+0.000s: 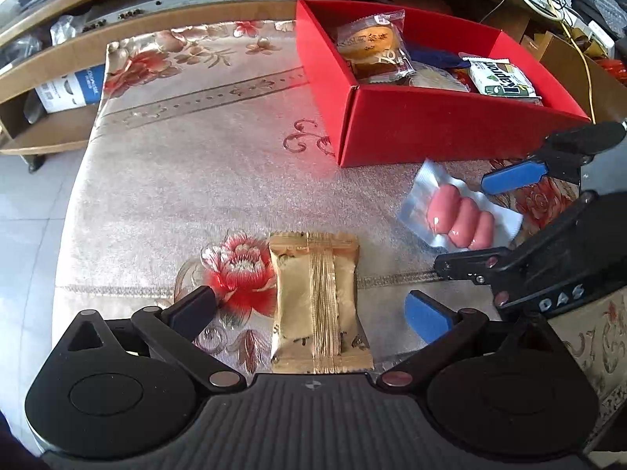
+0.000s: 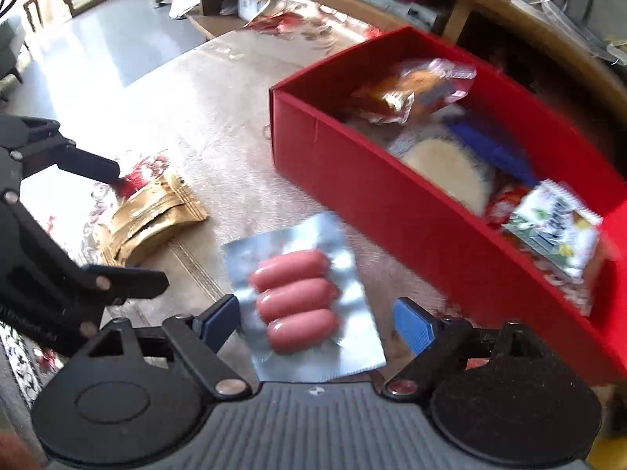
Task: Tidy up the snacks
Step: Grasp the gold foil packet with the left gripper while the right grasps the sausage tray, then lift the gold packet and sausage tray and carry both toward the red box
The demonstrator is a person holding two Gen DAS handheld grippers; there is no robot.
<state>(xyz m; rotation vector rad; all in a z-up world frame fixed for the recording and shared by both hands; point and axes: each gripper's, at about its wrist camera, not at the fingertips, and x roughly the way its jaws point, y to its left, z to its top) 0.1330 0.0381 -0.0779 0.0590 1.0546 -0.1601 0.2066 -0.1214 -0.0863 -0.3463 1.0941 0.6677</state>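
A gold snack packet (image 1: 319,303) lies flat on the floral tablecloth between the fingers of my open left gripper (image 1: 313,309); it also shows in the right wrist view (image 2: 151,217). A clear pack of three pink sausages (image 2: 298,305) lies between the fingers of my open right gripper (image 2: 317,323); it also shows in the left wrist view (image 1: 462,213), where the right gripper (image 1: 486,219) straddles it. A red box (image 1: 450,129) holding several wrapped snacks stands behind; it shows in the right wrist view too (image 2: 376,203).
The table carries a beige tablecloth with red flowers (image 1: 203,180). Wooden shelving (image 1: 51,78) with cables and clutter runs behind the table. The table's left edge drops to a tiled floor (image 1: 31,211). The left gripper (image 2: 58,215) shows at the left of the right wrist view.
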